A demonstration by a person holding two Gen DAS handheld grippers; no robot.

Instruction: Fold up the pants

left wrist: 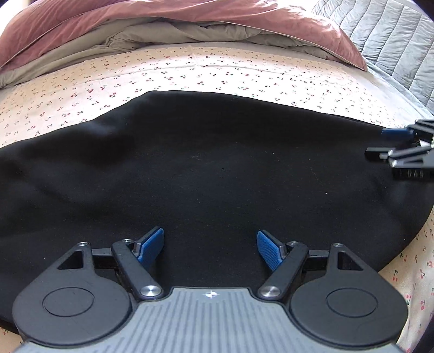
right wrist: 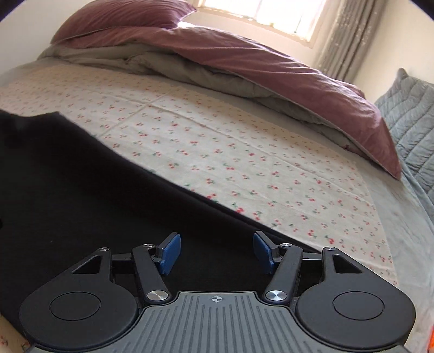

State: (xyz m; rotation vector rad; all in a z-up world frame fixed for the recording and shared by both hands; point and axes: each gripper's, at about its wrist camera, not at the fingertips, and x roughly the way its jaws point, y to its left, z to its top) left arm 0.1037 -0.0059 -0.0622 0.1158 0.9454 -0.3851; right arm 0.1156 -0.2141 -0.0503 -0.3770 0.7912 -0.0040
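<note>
Black pants [left wrist: 206, 168] lie spread flat across a cherry-print sheet [left wrist: 190, 70] on a bed. My left gripper [left wrist: 210, 239] is open and empty, its blue pads low over the near part of the pants. My right gripper [right wrist: 216, 244] is open and empty over the pants' right end [right wrist: 81, 195], close to their far edge. It also shows in the left wrist view [left wrist: 390, 146] at the right edge, above the pants, with its fingers apart.
A rumpled mauve and grey duvet [left wrist: 168, 24] is bunched along the far side of the bed. A grey quilted cover [right wrist: 409, 130] lies at the right. A bright window [right wrist: 260, 13] and a curtain are behind the bed.
</note>
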